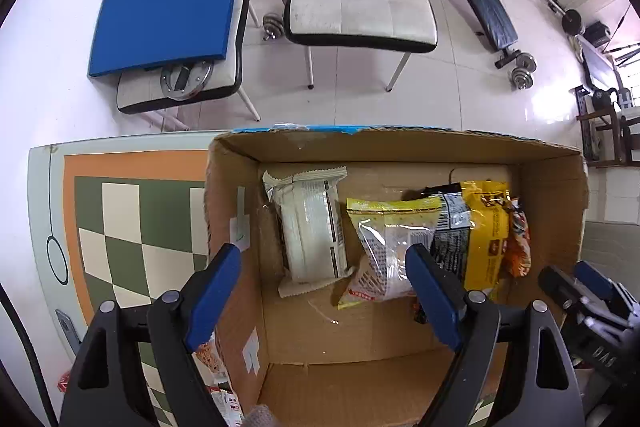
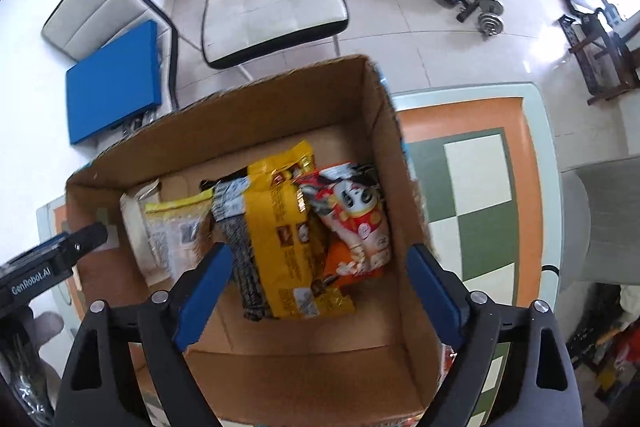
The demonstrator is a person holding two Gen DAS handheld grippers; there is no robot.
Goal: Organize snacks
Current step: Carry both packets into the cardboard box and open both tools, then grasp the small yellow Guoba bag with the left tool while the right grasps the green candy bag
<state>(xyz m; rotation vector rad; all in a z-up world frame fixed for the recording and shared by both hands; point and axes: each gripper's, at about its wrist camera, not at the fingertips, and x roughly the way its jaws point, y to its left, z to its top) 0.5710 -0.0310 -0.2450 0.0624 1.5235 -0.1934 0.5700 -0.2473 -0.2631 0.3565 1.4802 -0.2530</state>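
Both wrist cams look down close into same cardboard box (image 1: 400,147), L/R sides.

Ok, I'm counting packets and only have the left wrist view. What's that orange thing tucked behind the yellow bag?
Observer: A red and orange packet with a panda printed on it, lying partly under the yellow bag.
Operator: Is the right gripper carrying another one?
Observer: No. The right gripper is open above the cardboard box, with nothing between its fingers.
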